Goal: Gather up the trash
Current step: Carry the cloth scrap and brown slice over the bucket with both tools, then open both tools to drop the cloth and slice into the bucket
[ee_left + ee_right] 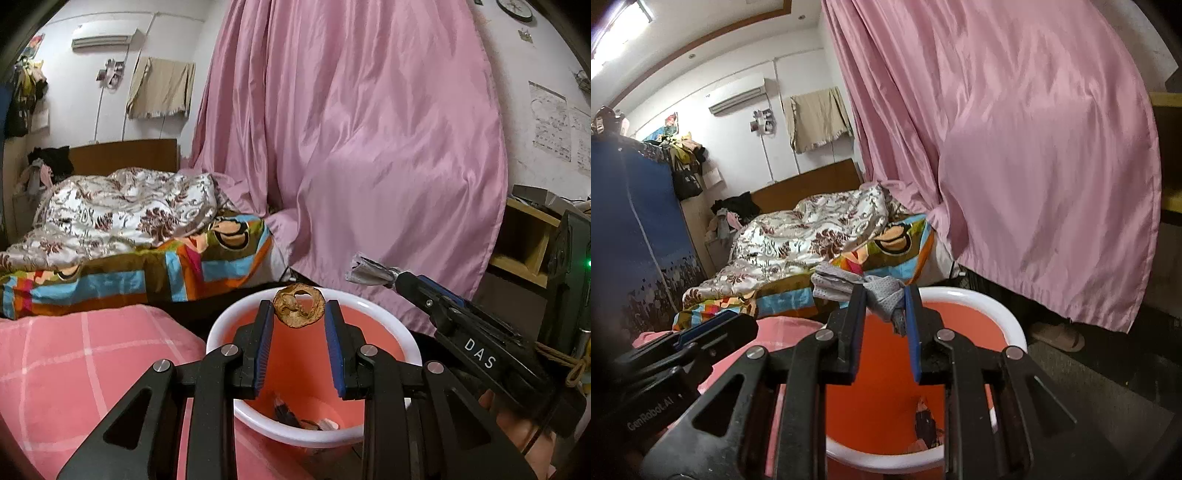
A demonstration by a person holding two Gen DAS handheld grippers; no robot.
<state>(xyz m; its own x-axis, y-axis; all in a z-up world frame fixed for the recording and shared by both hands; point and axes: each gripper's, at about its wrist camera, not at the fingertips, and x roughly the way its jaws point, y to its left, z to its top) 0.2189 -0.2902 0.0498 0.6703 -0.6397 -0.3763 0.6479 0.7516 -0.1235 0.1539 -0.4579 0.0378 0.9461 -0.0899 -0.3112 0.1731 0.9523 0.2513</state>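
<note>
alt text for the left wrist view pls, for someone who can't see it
The left gripper pinches a brown, ring-shaped scrap over an orange bin with a white rim that already holds some trash. At right, the right gripper holds a crumpled grey wrapper near the bin. Behind are a pink curtain and an unmade bed.

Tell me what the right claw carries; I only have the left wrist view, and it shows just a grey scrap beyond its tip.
Observer: The right claw is shut on a crumpled grey wrapper.
Operator: Say where it hangs.
Observer: Over the orange bin, within its white rim.
Operator: Report what lies right of the bin.
Observer: A tan slipper on the floor, under the pink curtain.
</note>
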